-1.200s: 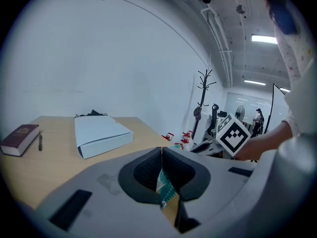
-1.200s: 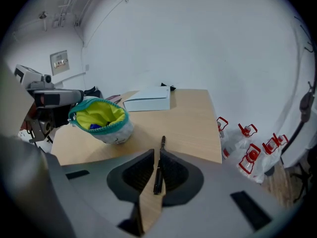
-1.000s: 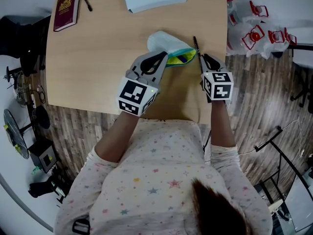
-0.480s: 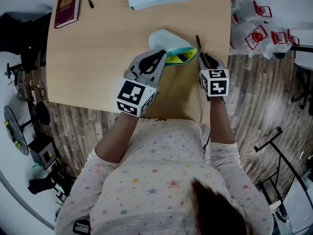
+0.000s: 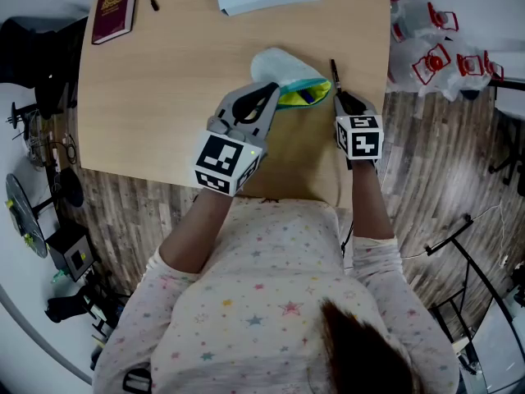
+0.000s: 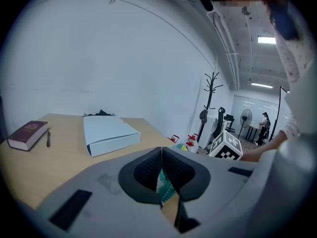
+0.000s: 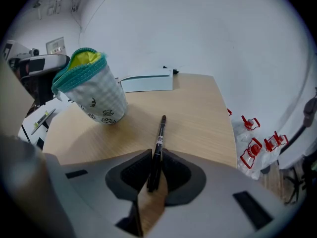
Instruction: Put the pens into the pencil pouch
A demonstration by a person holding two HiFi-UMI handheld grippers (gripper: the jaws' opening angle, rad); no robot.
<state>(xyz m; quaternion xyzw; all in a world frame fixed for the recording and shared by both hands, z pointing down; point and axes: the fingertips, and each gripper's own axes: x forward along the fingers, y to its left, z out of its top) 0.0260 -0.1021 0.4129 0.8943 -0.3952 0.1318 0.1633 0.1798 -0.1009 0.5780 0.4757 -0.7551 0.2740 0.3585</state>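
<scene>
**Centre of frame.** Your left gripper (image 5: 271, 97) is pinching shut on the rim of the pale checked fabric pouch (image 7: 94, 93), which has a teal zip edge. Its mouth is gaping and showing yellow lining, but its contents cannot be made out. Just to the right, your right gripper (image 7: 157, 155) is clamping a slim black pen (image 7: 159, 133) above the light wooden table (image 5: 164, 97). The pouch's small black prints and the pen's white band are staying unreadable.

**Upper left.** A maroon book (image 5: 113, 8) is bearing a gold emblem.
</scene>
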